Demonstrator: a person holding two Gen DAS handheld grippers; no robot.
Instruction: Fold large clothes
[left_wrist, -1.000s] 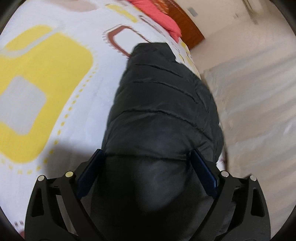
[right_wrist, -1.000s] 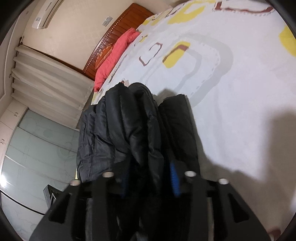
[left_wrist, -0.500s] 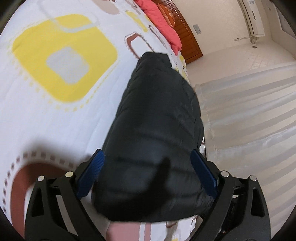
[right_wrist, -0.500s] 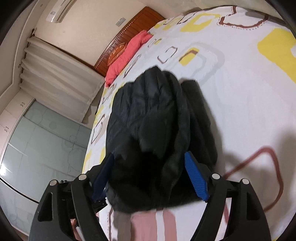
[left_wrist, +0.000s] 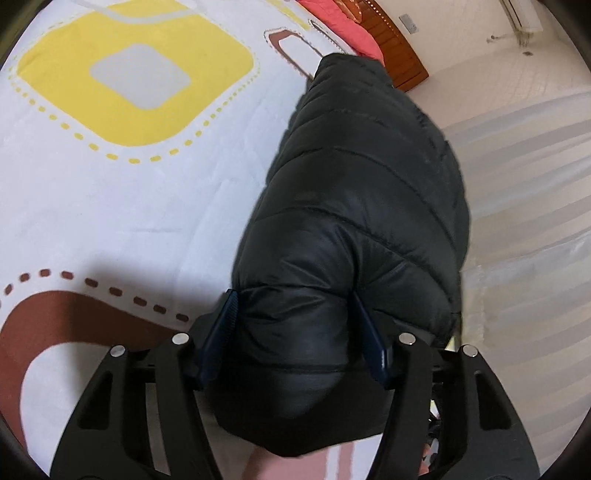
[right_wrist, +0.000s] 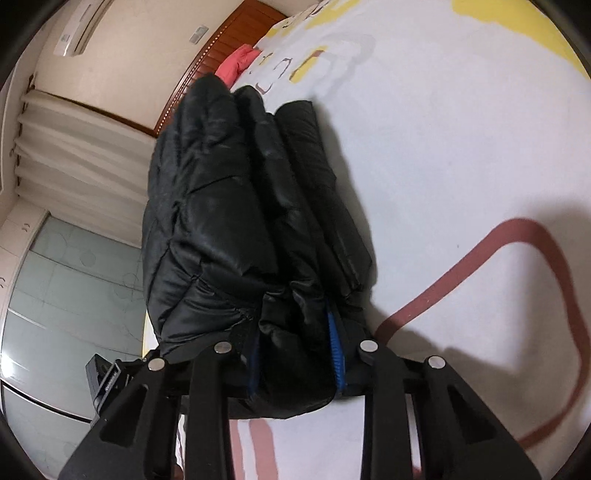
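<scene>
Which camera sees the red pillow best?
The left wrist view: the red pillow lies as a long strip along the bed's far edge, beside the wooden headboard. The right wrist view shows only a small end past the puffy black jacket.

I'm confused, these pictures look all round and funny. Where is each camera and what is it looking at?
Left wrist: sits on the left gripper, looking forward and down at the folded black puffer jacket on the patterned bedsheet; only the blue pads show.
Right wrist: sits on the right gripper, its jaws squeezing the jacket's edge; curtains behind.
Shared: jacket, bedsheet, red pillow, wooden headboard.
</scene>
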